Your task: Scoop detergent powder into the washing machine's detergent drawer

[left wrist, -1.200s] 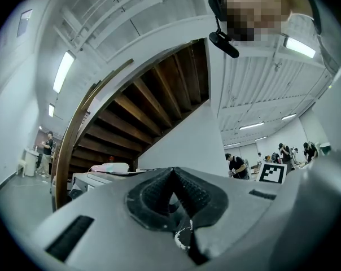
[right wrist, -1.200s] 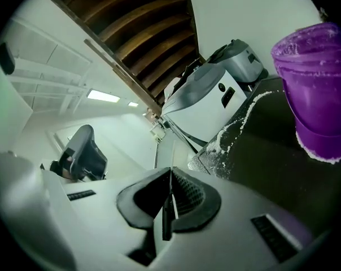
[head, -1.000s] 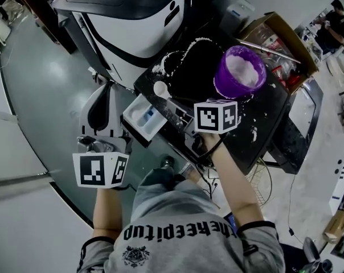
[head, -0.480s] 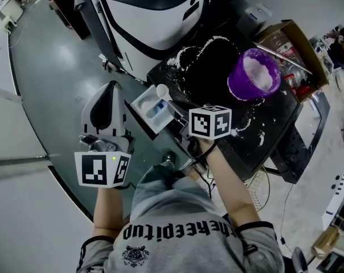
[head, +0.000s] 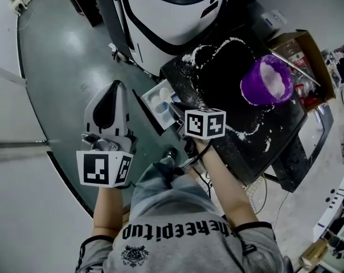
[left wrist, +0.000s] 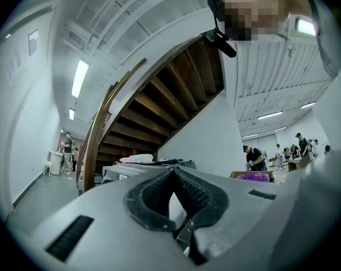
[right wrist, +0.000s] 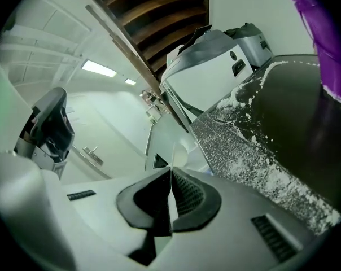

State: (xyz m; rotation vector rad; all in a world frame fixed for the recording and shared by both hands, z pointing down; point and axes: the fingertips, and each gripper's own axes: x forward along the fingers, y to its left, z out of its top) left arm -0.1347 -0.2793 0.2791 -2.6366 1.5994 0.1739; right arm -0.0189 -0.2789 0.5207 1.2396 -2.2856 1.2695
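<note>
The white detergent drawer [head: 151, 108] stands pulled out of the white washing machine [head: 172, 10], beside the black tabletop [head: 229, 95]. My right gripper [head: 177, 111] is shut on the thin handle of a white spoon [head: 167, 102], and the spoon's bowl [right wrist: 179, 151] hangs over the drawer. A purple tub [head: 267, 79] holding white powder stands on the tabletop to the right. My left gripper [head: 116, 85] is held over the floor left of the drawer. Its pads [left wrist: 184, 188] meet at the tip with nothing between them.
Spilled powder [head: 243, 133] streaks the black tabletop. A cardboard box [head: 310, 45] with items sits behind the tub. Green floor [head: 58, 67] lies left of the machine. A wooden staircase [left wrist: 159, 100] and people [left wrist: 252, 158] are far off.
My right gripper has carried the spoon from the table's edge to above the drawer. The left gripper has kept its place. The head view has shifted.
</note>
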